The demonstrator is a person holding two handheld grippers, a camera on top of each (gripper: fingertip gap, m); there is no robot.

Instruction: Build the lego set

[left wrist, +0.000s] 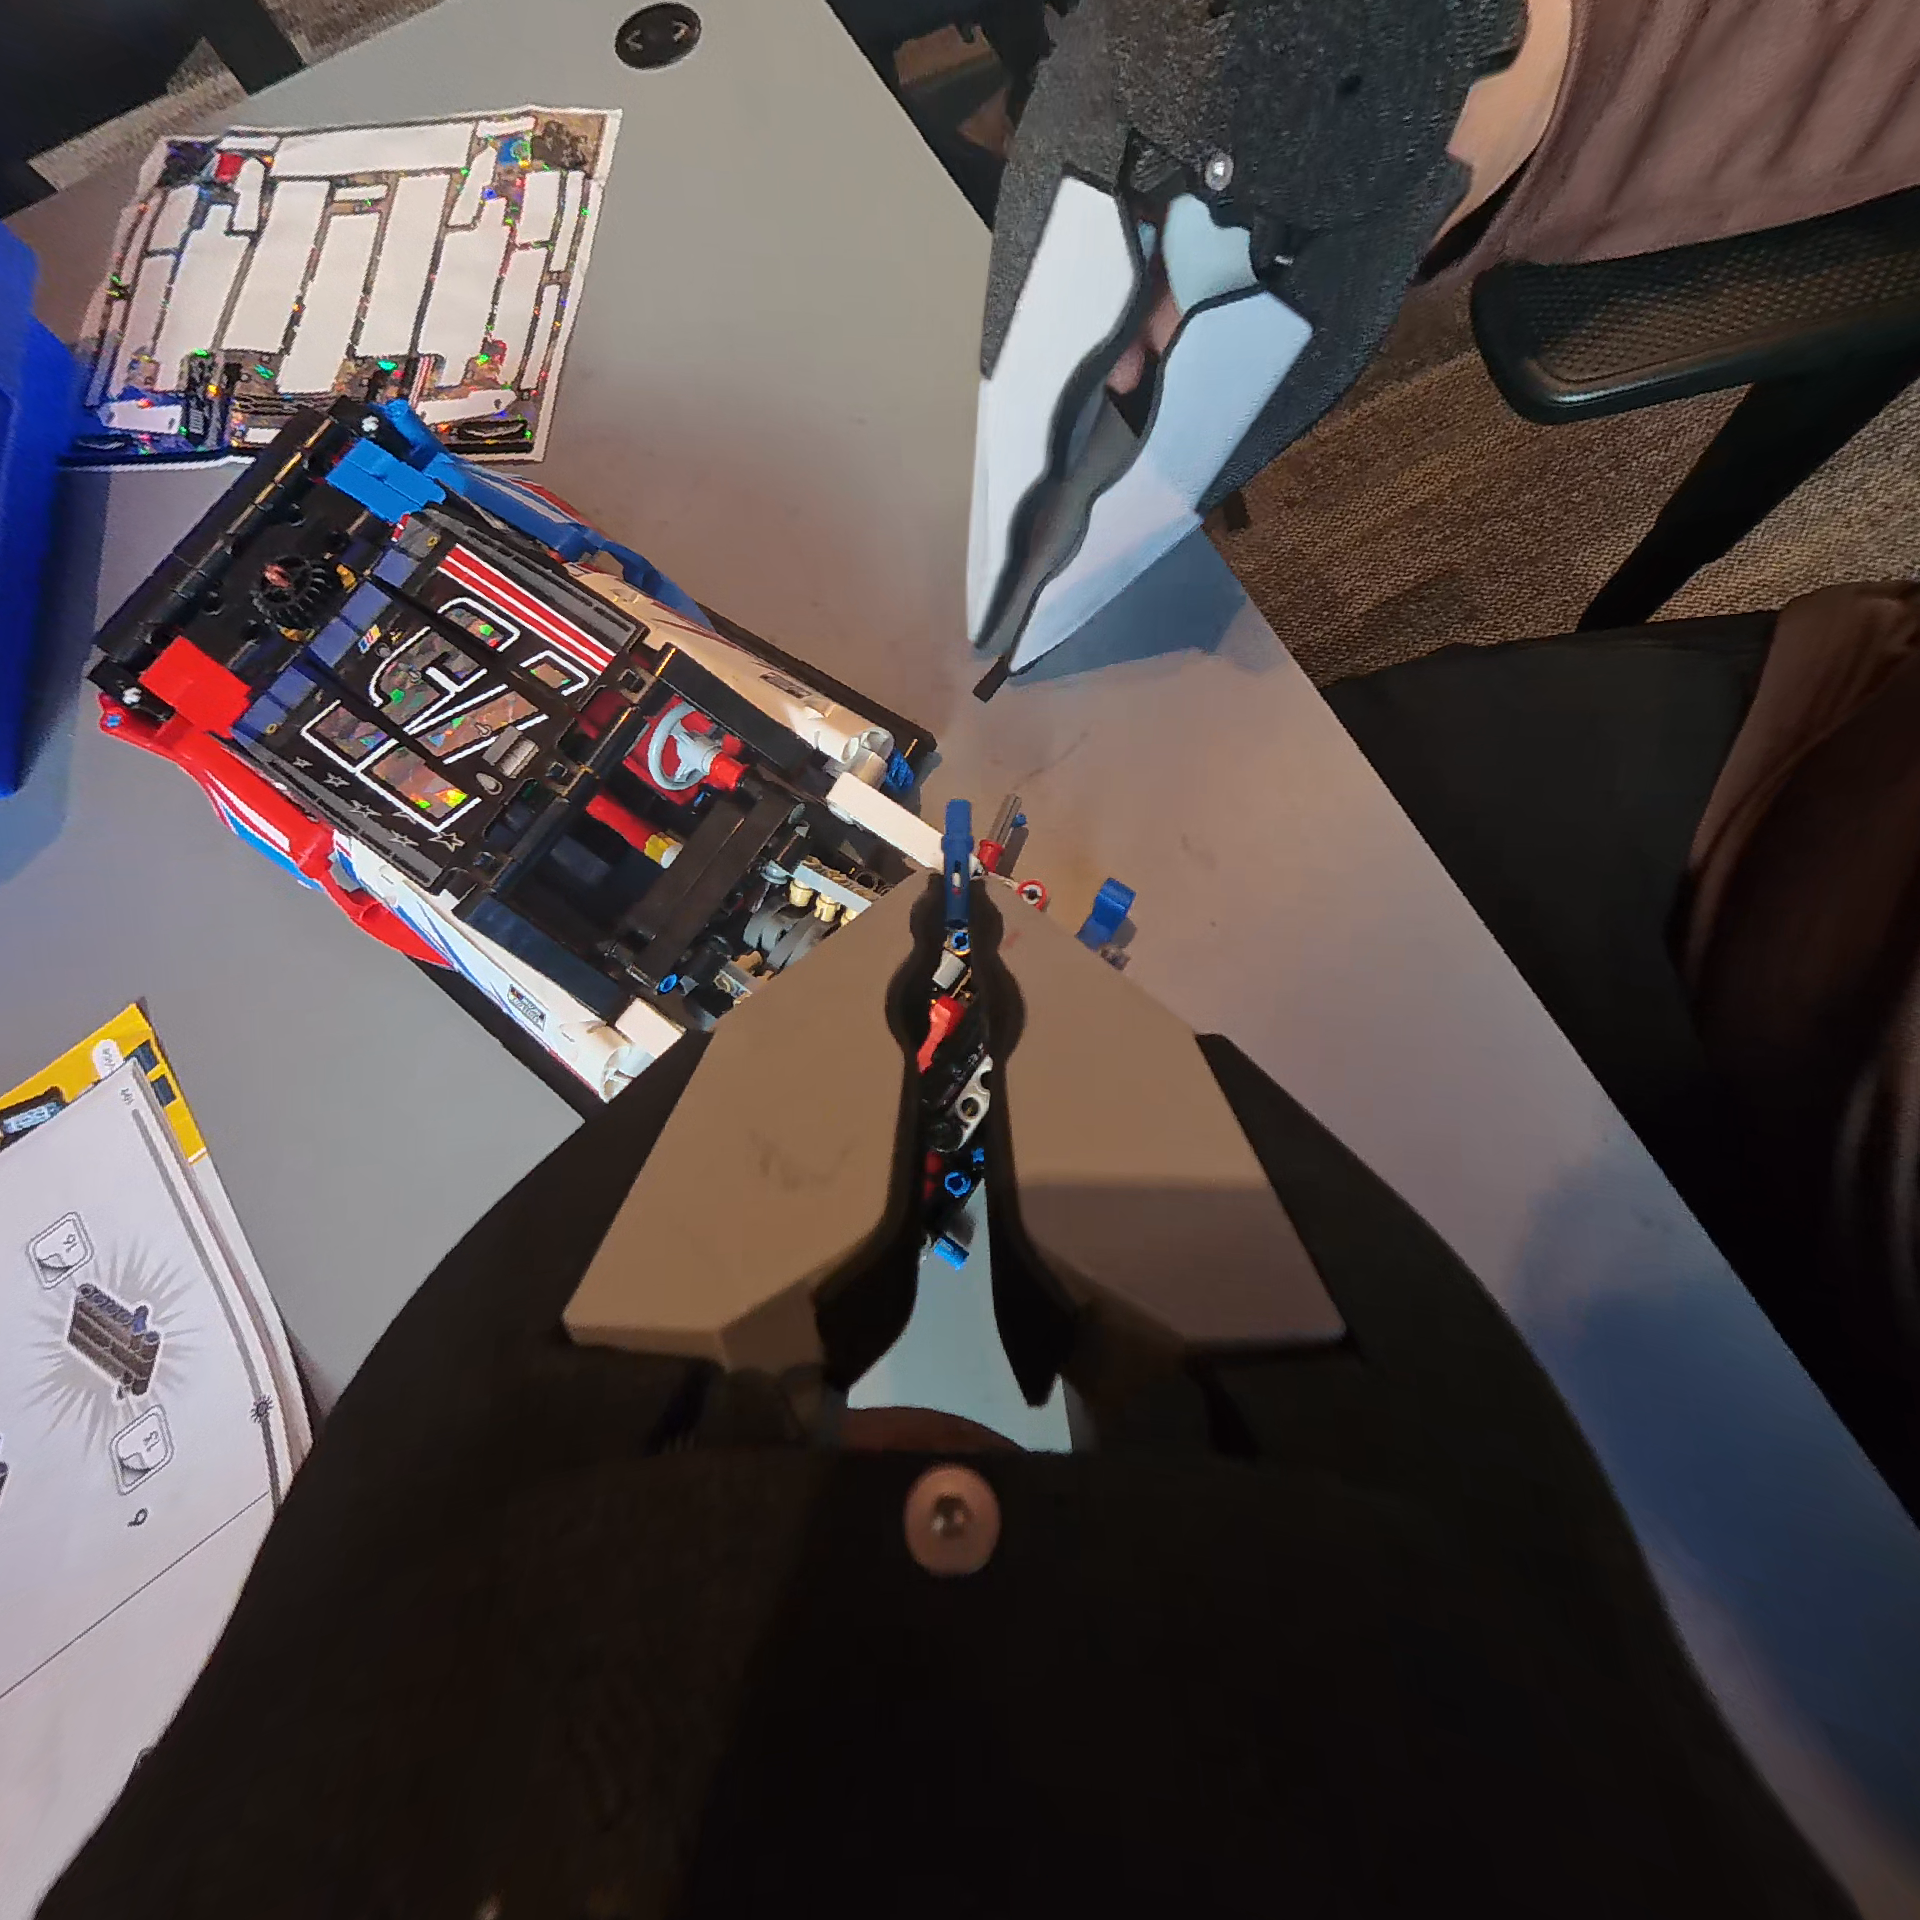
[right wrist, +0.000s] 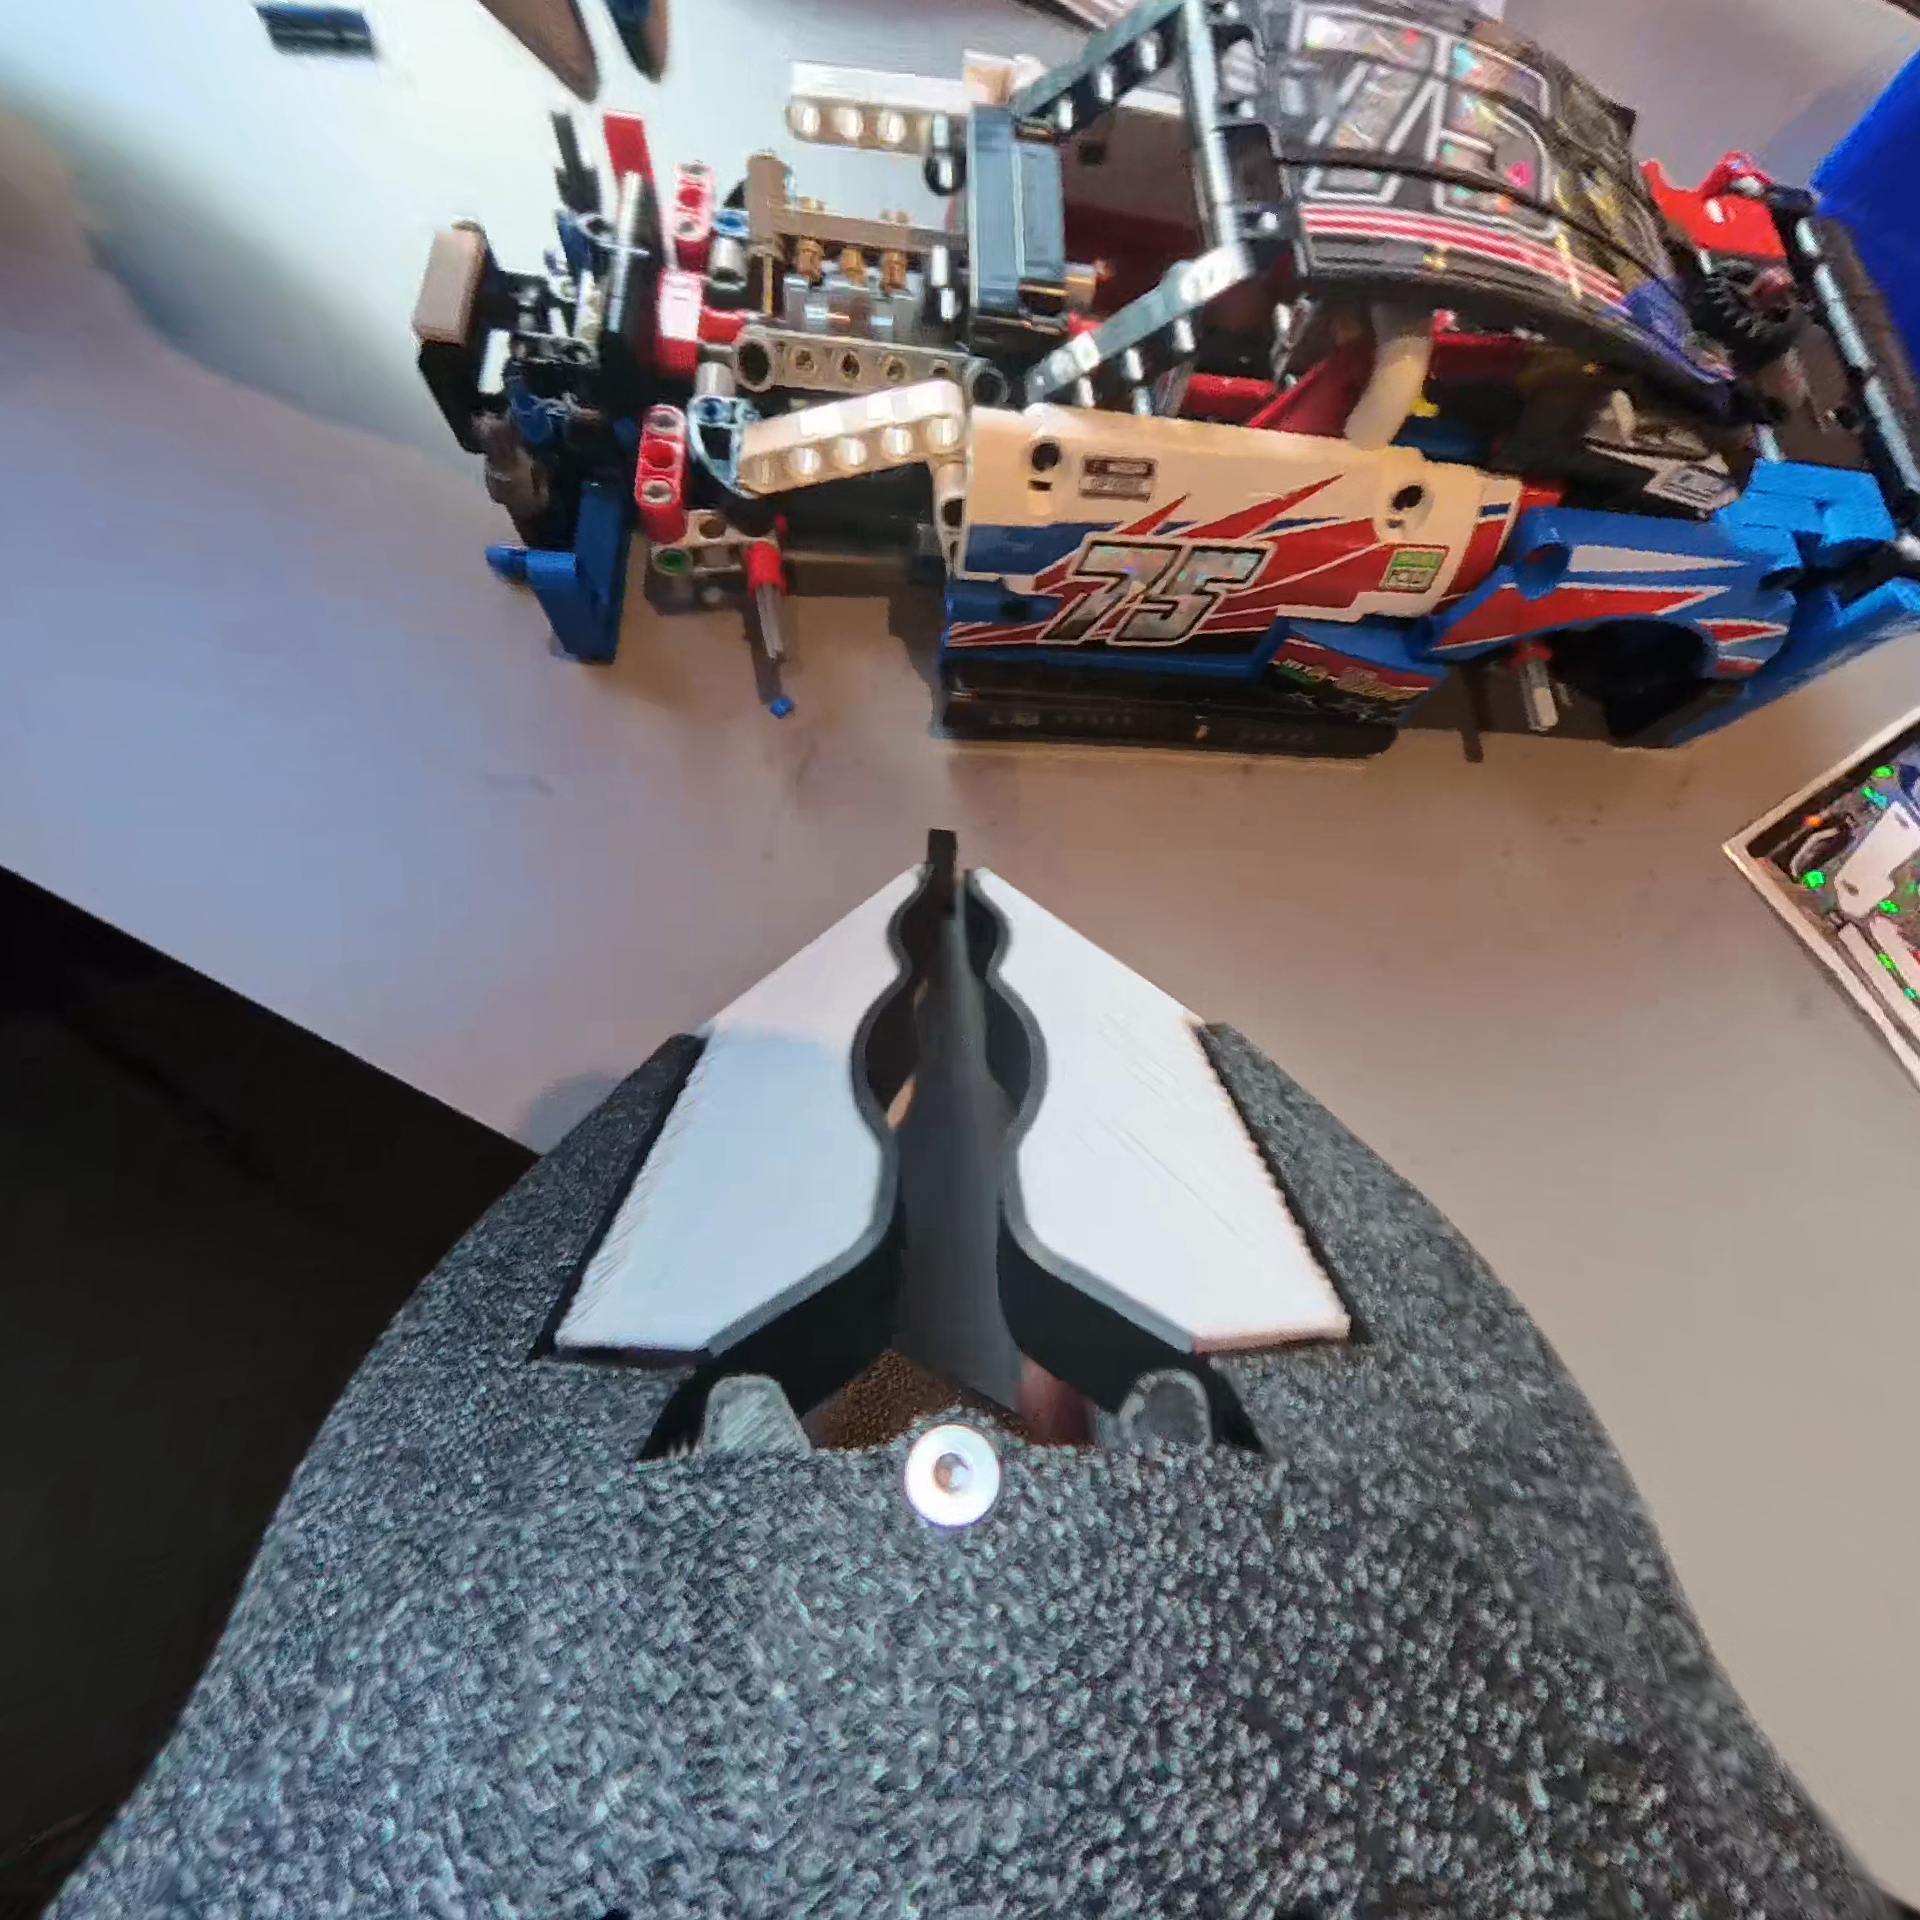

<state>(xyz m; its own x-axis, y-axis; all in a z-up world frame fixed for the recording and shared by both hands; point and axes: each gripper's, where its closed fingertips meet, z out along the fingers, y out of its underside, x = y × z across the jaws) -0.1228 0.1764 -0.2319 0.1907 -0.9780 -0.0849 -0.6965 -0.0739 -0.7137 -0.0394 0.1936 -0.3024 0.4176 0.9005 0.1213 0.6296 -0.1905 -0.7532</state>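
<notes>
A partly built red, white and blue lego race car (left wrist: 468,707) lies on the grey table (left wrist: 779,364); the right wrist view shows its side (right wrist: 1195,520) and its open front frame (right wrist: 582,364). My left gripper (left wrist: 961,883) is shut on a thin blue pin piece (left wrist: 956,836), just above the car's front end. My right gripper (right wrist: 943,873) is shut on a small black piece (right wrist: 941,847) and sits apart from the car, on its near side. It also shows in the left wrist view (left wrist: 997,665), tip down near the table.
A sticker sheet (left wrist: 343,270) lies beyond the car. An instruction booklet (left wrist: 114,1351) is at the lower left. A blue box (left wrist: 26,520) stands at the left edge. The table edge runs diagonally on the right, with a chair armrest (left wrist: 1662,332) and a person's legs beyond it. The grippers' ends are close to 12 centimetres from one another.
</notes>
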